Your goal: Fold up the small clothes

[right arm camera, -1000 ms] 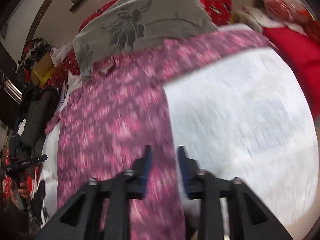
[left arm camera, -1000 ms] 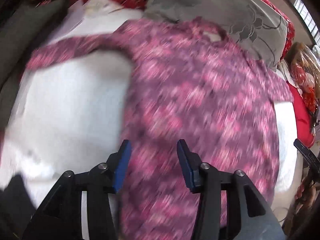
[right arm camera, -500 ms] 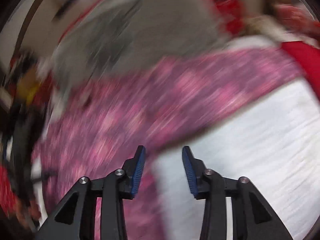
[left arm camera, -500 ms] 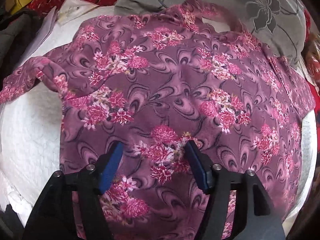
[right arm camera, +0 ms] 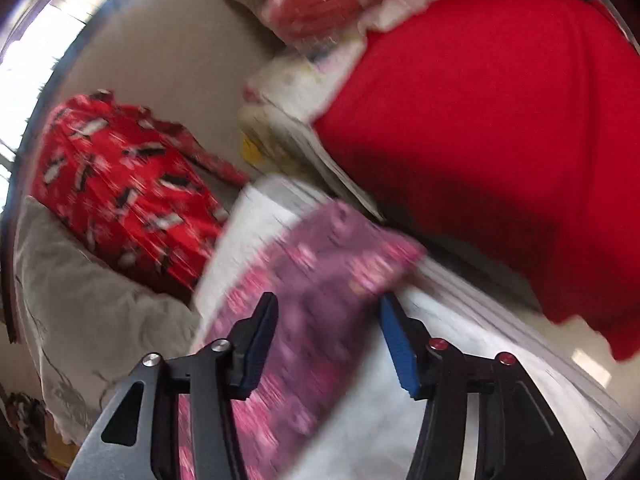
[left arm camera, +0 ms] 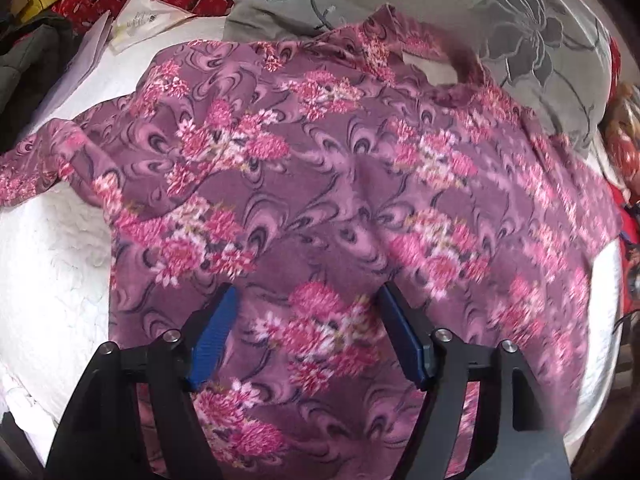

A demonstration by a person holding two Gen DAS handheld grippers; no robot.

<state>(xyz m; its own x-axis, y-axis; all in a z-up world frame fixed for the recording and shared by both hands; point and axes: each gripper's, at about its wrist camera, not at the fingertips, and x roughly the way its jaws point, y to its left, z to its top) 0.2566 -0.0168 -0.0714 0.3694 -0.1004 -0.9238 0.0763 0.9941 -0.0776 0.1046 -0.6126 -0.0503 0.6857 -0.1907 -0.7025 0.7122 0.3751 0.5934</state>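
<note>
Shirt: we see the purple flowered shirt spread flat on a white bedcover, its collar at the far end touching a grey pillow with a flower pattern.
Left sleeve: in the left wrist view one sleeve stretches out to the left across the white cover.
Right sleeve: in the right wrist view we see a sleeve of the same cloth lying on the white cover, its cuff end pointing towards a red blanket; the picture is blurred.
Left gripper: our left gripper points steeply down at the lower middle of the shirt. Its jaws have just been opening and now stand spread wide; the cloth lies beneath the gap and the blue pads do not press on it.
Right gripper: our right gripper hangs over the sleeve. Its jaws have just been opening and stand apart; the sleeve shows in the gap between them, not pinched.
Around the bed: a red patterned cloth lies beside the grey pillow, papers rest at the far left edge of the cover, and a plastic-wrapped bundle sits beyond the red blanket.
</note>
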